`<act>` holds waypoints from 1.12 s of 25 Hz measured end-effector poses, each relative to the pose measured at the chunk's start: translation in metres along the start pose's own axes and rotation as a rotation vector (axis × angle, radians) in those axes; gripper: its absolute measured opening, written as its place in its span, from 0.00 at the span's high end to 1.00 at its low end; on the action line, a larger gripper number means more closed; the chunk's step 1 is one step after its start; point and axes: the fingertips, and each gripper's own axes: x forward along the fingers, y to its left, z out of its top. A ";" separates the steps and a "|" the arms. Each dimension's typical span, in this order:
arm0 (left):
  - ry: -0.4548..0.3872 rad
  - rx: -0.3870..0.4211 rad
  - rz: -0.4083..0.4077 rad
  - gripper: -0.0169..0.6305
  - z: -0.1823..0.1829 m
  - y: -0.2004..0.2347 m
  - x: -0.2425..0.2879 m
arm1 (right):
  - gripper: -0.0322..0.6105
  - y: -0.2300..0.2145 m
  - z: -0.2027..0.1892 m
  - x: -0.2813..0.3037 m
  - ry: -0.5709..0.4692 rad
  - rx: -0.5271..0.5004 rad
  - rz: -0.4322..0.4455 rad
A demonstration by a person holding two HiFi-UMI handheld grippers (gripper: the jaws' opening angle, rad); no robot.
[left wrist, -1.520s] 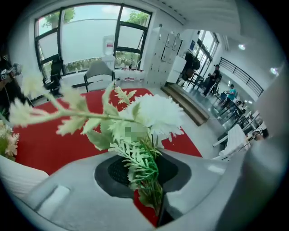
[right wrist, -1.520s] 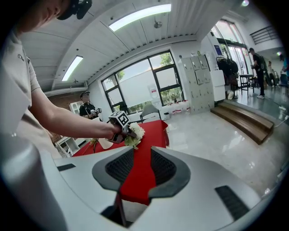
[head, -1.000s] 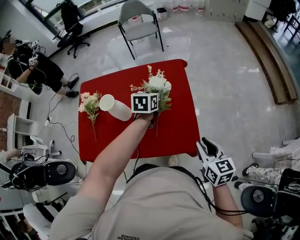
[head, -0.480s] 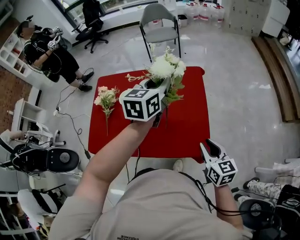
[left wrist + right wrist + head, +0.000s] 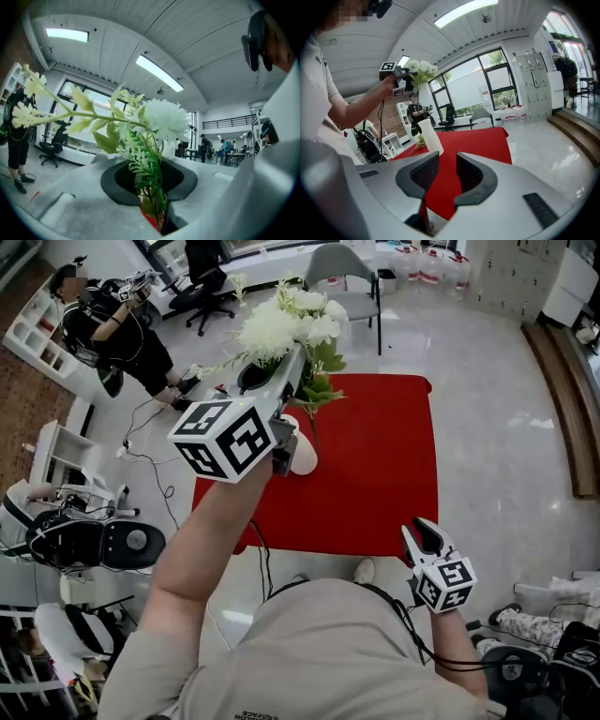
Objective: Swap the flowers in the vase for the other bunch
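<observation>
My left gripper (image 5: 281,381) is raised high over the red table (image 5: 375,474), shut on the green stems of the white flower bunch (image 5: 281,320). In the left gripper view the stems run between the jaws (image 5: 154,187) and the white bloom (image 5: 161,119) stands above. The white vase (image 5: 302,456) stands upright on the cloth, mostly hidden behind that gripper; the right gripper view shows it (image 5: 431,136) with the other small bunch (image 5: 421,139) lying at its foot. My right gripper (image 5: 420,532) hangs open and holds nothing, off the table's near right corner (image 5: 447,173).
A grey folding chair (image 5: 342,268) stands beyond the table. A seated person (image 5: 112,324) is at the back left beside an office chair. Equipment (image 5: 84,545) and cables lie on the floor at left. A wooden bench (image 5: 562,399) runs along the right.
My left gripper has risen steeply with the white bunch, from table height up towards the head camera. The right gripper has shifted only slightly.
</observation>
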 end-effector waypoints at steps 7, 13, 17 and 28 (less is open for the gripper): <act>-0.132 0.078 0.070 0.84 0.051 0.052 -0.029 | 0.76 0.025 0.004 0.014 0.011 -0.008 0.009; -0.198 0.119 0.091 0.84 0.052 0.079 -0.040 | 0.76 0.041 0.007 0.015 0.015 -0.006 -0.011; -0.212 0.104 0.074 0.84 0.039 0.092 -0.036 | 0.76 0.044 0.010 0.013 0.019 -0.001 -0.045; -0.176 0.072 0.050 0.84 -0.020 0.109 -0.033 | 0.76 0.051 0.005 0.004 0.032 0.003 -0.107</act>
